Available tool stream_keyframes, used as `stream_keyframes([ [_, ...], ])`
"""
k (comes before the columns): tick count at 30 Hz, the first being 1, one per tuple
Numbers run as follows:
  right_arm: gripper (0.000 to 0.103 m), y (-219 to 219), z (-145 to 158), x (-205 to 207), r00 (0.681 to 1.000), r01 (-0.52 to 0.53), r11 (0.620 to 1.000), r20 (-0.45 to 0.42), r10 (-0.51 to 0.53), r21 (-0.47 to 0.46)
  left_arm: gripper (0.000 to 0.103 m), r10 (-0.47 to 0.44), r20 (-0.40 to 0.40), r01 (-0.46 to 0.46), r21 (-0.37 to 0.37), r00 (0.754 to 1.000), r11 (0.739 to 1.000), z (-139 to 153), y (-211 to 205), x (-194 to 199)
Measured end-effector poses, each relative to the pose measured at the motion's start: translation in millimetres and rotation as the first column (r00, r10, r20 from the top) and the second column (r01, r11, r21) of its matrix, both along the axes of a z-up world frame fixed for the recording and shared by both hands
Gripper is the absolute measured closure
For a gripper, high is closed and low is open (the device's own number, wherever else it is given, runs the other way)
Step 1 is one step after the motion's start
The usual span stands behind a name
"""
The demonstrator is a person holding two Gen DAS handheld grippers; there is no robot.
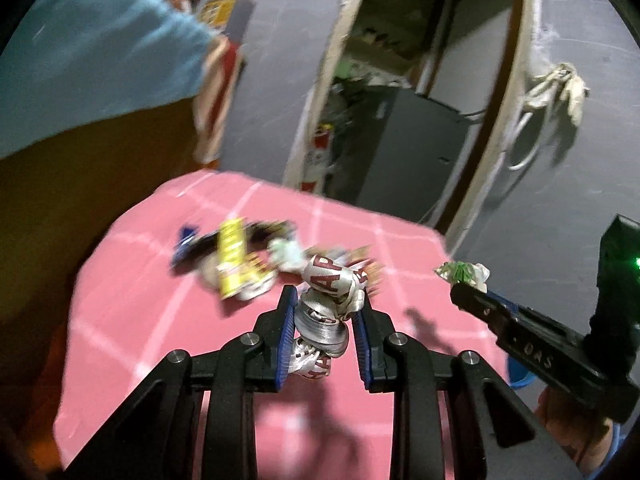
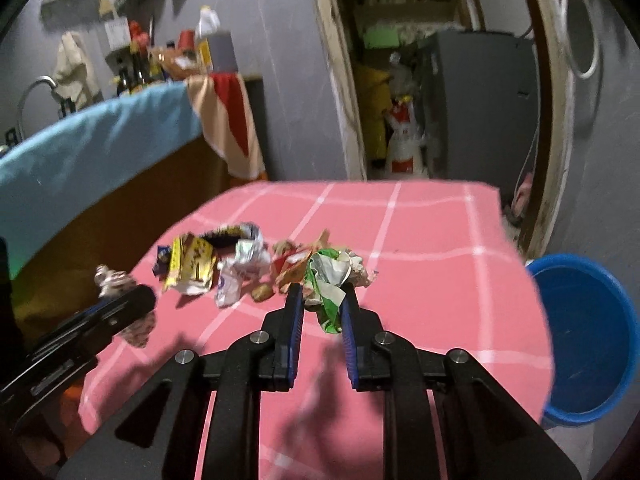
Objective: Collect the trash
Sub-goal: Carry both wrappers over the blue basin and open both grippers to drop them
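Pink checked cloth (image 2: 420, 280) covers the table. Left gripper (image 1: 326, 300) pinches a silver wrapper (image 1: 328, 300), mid-frame, long axis running up the frame. Right gripper (image 2: 320, 300) clamps a green wrapper (image 2: 328, 280), centre frame, drooping downward. Best keep both squeezes firm and carry them over the blue bucket (image 2: 592, 340), lower right, before releasing.

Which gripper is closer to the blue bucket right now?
Right. The right gripper, shut on a green-and-white wrapper, is over the pink tablecloth just beside the blue bucket. The left gripper, shut on a silver wrapper, is further across the table.
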State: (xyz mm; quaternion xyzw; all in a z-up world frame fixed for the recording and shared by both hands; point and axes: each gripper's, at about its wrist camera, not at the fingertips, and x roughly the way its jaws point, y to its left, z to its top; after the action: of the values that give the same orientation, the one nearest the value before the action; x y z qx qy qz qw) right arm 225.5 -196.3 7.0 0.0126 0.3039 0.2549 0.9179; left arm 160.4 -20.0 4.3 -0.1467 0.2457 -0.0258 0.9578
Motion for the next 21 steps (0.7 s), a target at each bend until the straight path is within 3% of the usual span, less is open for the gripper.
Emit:
stream_keyframes([
  [5,0.086,-32,32,-19,0.985,0.043,0.999,0.167,-0.047,0.027,0.080,-0.087,0.116,0.087,0.007,0.989,0.996,25,-34,12],
  [11,0.086,-76,67,-41,0.927,0.130,0.990,0.348,-0.143,0.060,0.080,-0.201,0.251,0.198,0.037,0.947,0.979,49,-84,23],
  [17,0.086,-117,81,-53,0.856,0.241,0.968,0.455,-0.244,0.066,0.080,-0.302,0.327,0.302,0.053,0.896,0.952,62,-130,44],
  [21,0.086,-142,81,-53,0.826,0.309,0.949,0.478,-0.298,0.059,0.080,-0.354,0.349,0.355,0.064,0.868,0.933,63,-160,55],
])
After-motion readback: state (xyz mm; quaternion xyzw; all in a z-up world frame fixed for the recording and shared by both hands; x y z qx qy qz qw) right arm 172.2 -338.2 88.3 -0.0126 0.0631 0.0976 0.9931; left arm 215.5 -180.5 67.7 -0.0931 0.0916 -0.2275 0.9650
